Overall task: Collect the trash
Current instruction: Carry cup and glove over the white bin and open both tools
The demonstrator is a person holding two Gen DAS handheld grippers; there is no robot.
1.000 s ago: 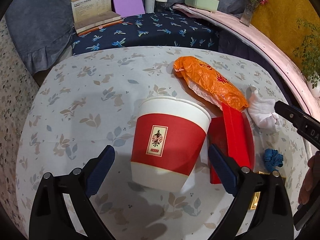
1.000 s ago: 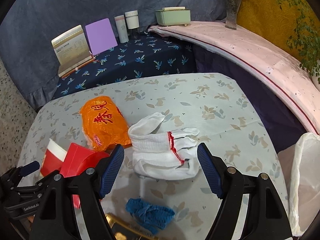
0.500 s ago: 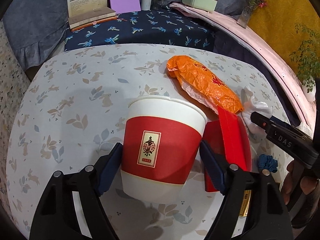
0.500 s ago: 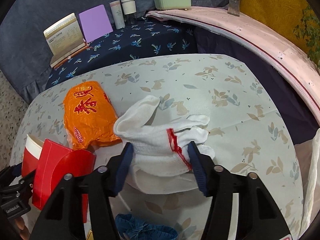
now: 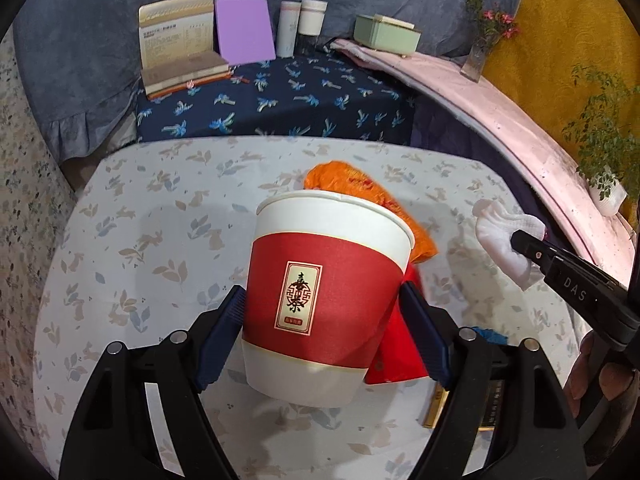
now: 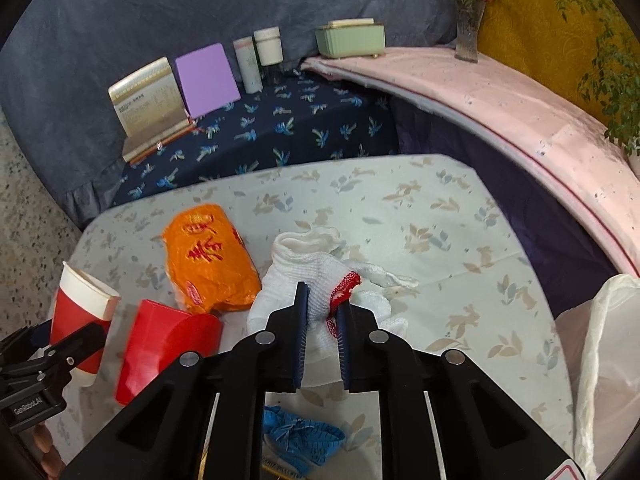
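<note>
While the left claw (image 5: 322, 320) is clamped on the red-and-white paper cup (image 5: 320, 300), one blue pad pressed to each side of its red band, the cup sits tilted between the fingers with its open rim pointing away from the claw, and in the left wrist view its base looks clear of the floral desk (image 5: 132, 248). Just behind the cup, on the far side from the claw, lies the orange plastic bag (image 5: 404, 208), and to the right of the right-hand finger a red box (image 5: 394, 356) shows beneath the cup. The right claw (image 6: 322, 328) has its jaws closing, nearly together, with the cloth of the white glove (image 6: 316, 276) pinched between the pads; the glove's red-trimmed cuff (image 6: 344, 286) bunches up just past the fingertips. To the left of this claw are the orange plastic bag and, nearer, the red box; beneath it, close to the camera, lies a crumpled blue scrap (image 6: 300, 436). Off to its right, past the desk's edge, hangs a white plastic bag (image 6: 608, 360). Far ahead of both claws, on a dark blue patterned cloth (image 6: 288, 128), stand a booklet (image 6: 148, 100), a purple card (image 6: 206, 80) and two small bottles (image 6: 258, 58).
</note>
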